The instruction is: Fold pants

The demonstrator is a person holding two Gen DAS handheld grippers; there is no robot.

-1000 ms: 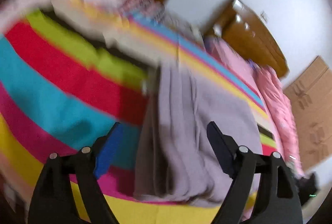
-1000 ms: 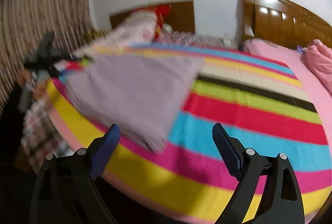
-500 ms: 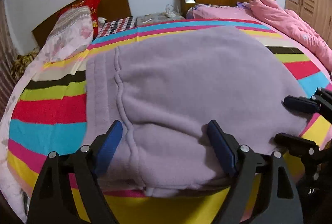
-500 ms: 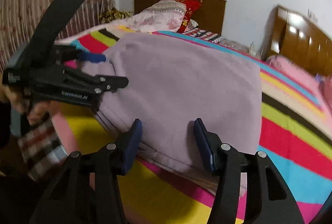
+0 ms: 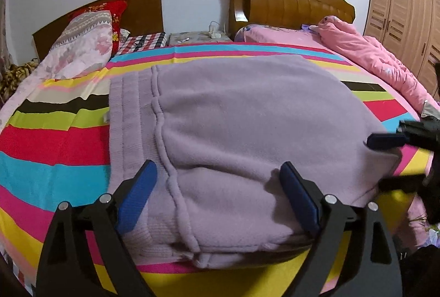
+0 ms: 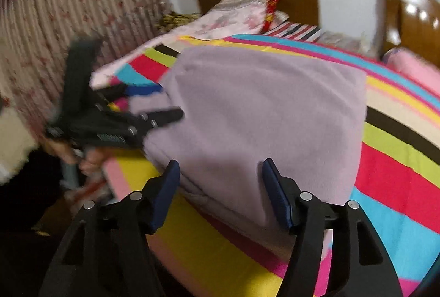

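Pants: lilac fleece pants (image 5: 247, 132) lie folded into a thick pad on the striped bedspread (image 5: 49, 145), near its front edge, with the ribbed waistband (image 5: 129, 115) along the left side in the left wrist view.

Left gripper: the left gripper (image 5: 217, 198) hovers over the near edge of the pad, at the waistband end — jaws opening, blue pads apart, fabric lying between them but not pinched.

Right gripper: the right gripper (image 6: 220, 192) straddles the near corner at the other end; its jaws are also opening, and the cloth between the pads looks released, though motion blur makes the contact hard to judge.

Stage: my reading is that a fold has just been laid and both tongs are letting go.

Risk, snagging: fleece is grippy, so a pad that drags on withdrawal could pull the top layer back and undo the fold.

Risk, edge: the pad sits close to the front edge of the bed; a tug toward the person could slide it partly off.

Risk, layers: the near edge shows several uneven layers — a further grasp might catch only the top one and skew the stack.

Surroundings: a pink quilt (image 5: 371, 55) and a floral pillow (image 5: 79, 49) lie well apart from the pants.
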